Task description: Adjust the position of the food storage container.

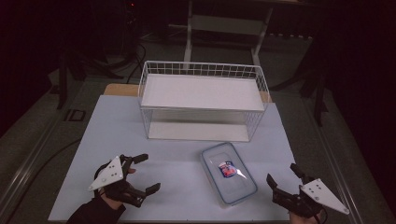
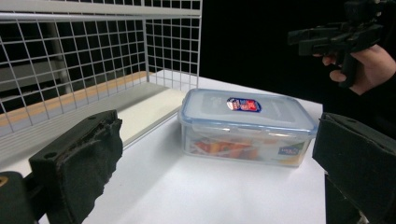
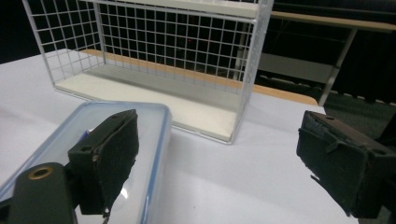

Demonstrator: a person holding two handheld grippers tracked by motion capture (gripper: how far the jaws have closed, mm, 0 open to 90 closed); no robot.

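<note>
Container: clear rectangular plastic food box with blue-rimmed lid (image 1: 229, 173), flat on the pale blue table (image 1: 140, 135), just in front of the white wire two-tier rack (image 1: 203, 100).
Left gripper (image 1: 149, 172): jaws spread wide, holding nothing, left of the box, apart from it.
Right gripper (image 1: 282, 175): jaws wide apart, nothing between them, just right of the box.

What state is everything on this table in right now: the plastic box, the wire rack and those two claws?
Food container: lid on, lying flat on the table, untouched; food shows through its wall.
Wire shelf rack: upright behind the container, both shelves bare.
Left claw: open, holding nothing.
Right claw: open, holding nothing, beside the container.
</note>
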